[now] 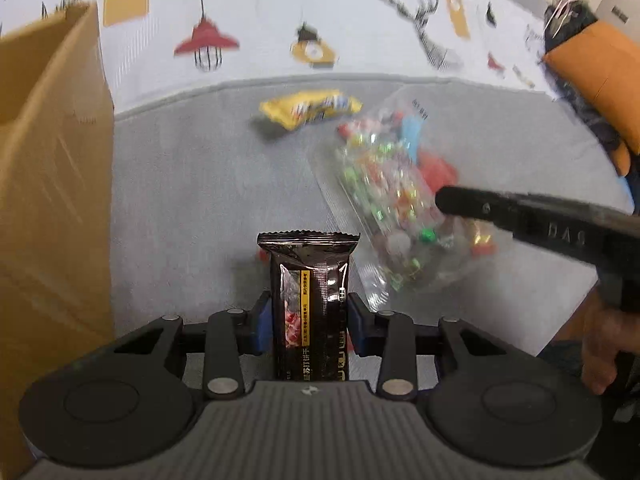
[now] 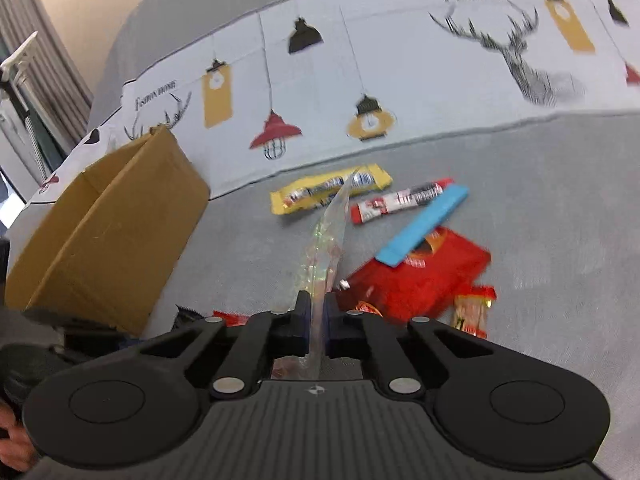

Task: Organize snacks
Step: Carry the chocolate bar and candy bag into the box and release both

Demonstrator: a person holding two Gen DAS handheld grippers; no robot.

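Observation:
My left gripper (image 1: 309, 322) is shut on a black biscuit packet (image 1: 310, 292), held upright above the grey sofa seat. My right gripper (image 2: 317, 320) is shut on the edge of a clear bag of colourful candies (image 2: 326, 248); the bag also shows in the left wrist view (image 1: 384, 196), lifted, with the right gripper's arm (image 1: 540, 224) beside it. A brown cardboard box (image 2: 108, 232) stands open at the left; it also shows in the left wrist view (image 1: 48, 184).
On the seat lie a yellow packet (image 2: 328, 192), a red-and-white stick packet (image 2: 400, 200), a blue bar (image 2: 424, 224), a red box (image 2: 424, 280) and small red wrappers (image 2: 472, 308). A patterned backrest (image 2: 400, 80) rises behind. An orange cushion (image 1: 600, 76) sits far right.

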